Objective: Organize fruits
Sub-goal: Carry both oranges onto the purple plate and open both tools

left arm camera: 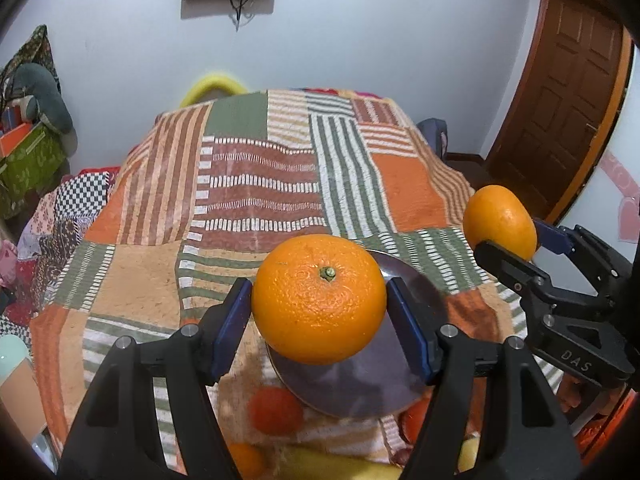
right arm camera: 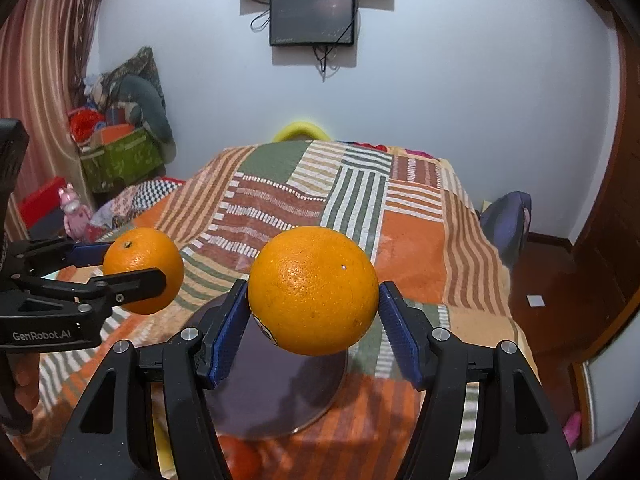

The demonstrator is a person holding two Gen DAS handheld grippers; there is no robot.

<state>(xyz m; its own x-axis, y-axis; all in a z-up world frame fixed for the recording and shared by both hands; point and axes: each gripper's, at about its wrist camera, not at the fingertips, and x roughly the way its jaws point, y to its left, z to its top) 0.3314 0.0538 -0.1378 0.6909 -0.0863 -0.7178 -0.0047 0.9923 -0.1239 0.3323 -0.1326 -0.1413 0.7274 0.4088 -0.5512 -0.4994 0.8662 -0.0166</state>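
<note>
I have two oranges up in the air over the dark plate [right arm camera: 280, 392] on the striped tabletop [left arm camera: 260, 184]: the left hand-held gripper [left arm camera: 320, 316] pinches one orange [left arm camera: 319, 298] between its blue pads, and the right hand-held gripper [right arm camera: 313, 312] pinches the other orange [right arm camera: 313, 296]. I think this is the carrying step. Next I need to lower each orange onto the plate and let go gently so they don't roll off.
</note>
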